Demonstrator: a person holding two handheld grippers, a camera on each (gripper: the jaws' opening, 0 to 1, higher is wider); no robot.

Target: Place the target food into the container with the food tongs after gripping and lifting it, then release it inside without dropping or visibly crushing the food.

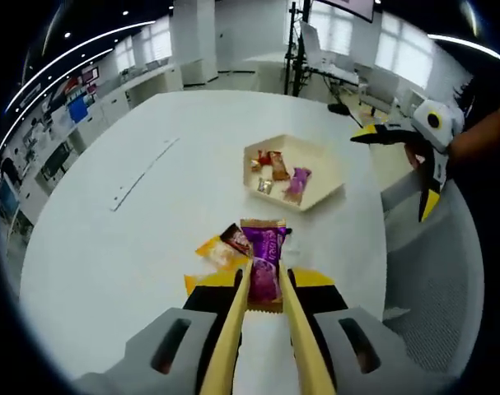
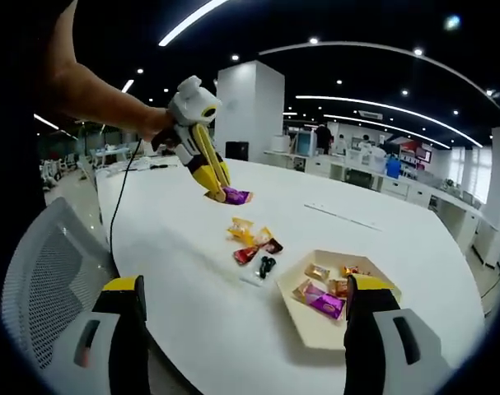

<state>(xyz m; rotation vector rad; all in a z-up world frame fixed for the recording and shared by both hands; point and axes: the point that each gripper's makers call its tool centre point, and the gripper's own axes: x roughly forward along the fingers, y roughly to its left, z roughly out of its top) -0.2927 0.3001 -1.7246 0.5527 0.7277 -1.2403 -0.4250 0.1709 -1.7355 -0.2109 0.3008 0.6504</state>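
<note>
Glossy purple foil wrapper (image 1: pixel 264 262), smooth matt white table (image 1: pixel 134 247), matt cream tray (image 1: pixel 325 169).

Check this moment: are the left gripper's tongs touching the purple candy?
Touching. In the left gripper view the tongs close on both sides of the purple candy. The right gripper view shows that candy held above the table.

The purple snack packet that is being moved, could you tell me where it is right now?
The purple snack packet is clamped between the left gripper tongs, above the white table, short of the hexagonal tray, with loose wrapped snacks just beside it.
</note>
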